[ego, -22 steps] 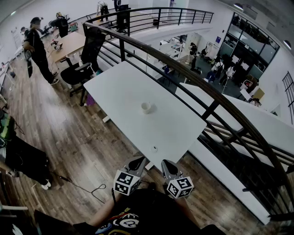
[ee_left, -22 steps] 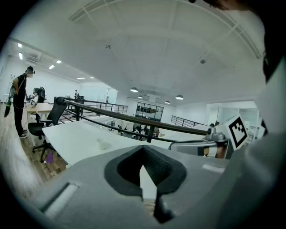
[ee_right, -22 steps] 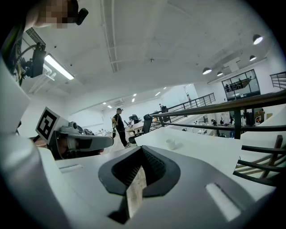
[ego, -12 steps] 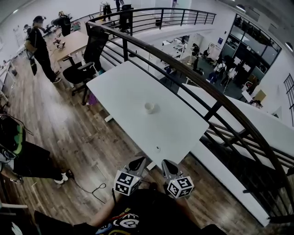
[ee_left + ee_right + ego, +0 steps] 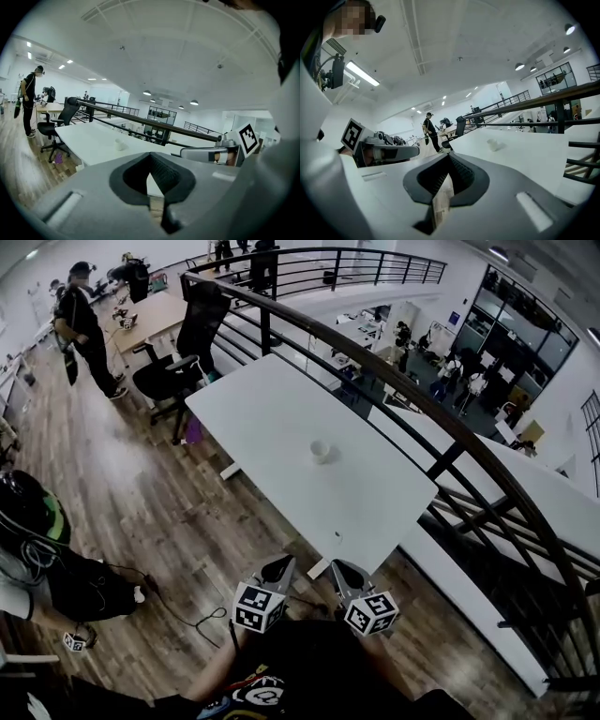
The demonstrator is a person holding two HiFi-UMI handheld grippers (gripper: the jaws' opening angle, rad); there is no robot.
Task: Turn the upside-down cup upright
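Note:
A small white cup (image 5: 321, 451) stands alone near the middle of a long white table (image 5: 272, 418); it is too small to tell which way up it is. Both grippers are held side by side short of the table's near end, well away from the cup. My left gripper (image 5: 278, 568) is shut with nothing in it, and so is my right gripper (image 5: 342, 570). In the left gripper view the cup (image 5: 120, 145) lies far beyond the closed left gripper (image 5: 150, 157). In the right gripper view the cup (image 5: 492, 145) sits ahead and to the right of the closed right gripper (image 5: 449, 154).
A black railing (image 5: 422, 418) runs along the table's far side above a drop. A small round fitting (image 5: 337, 537) sits near the table's near end. A black chair (image 5: 178, 371) and a standing person (image 5: 89, 324) are at the far left. A bag (image 5: 37, 512) and cables lie on the wooden floor.
The head view has shifted, so table and cup now sit a little further right and up. Both grippers stay shut, slightly lower in the picture. A figure at the lower left has moved.

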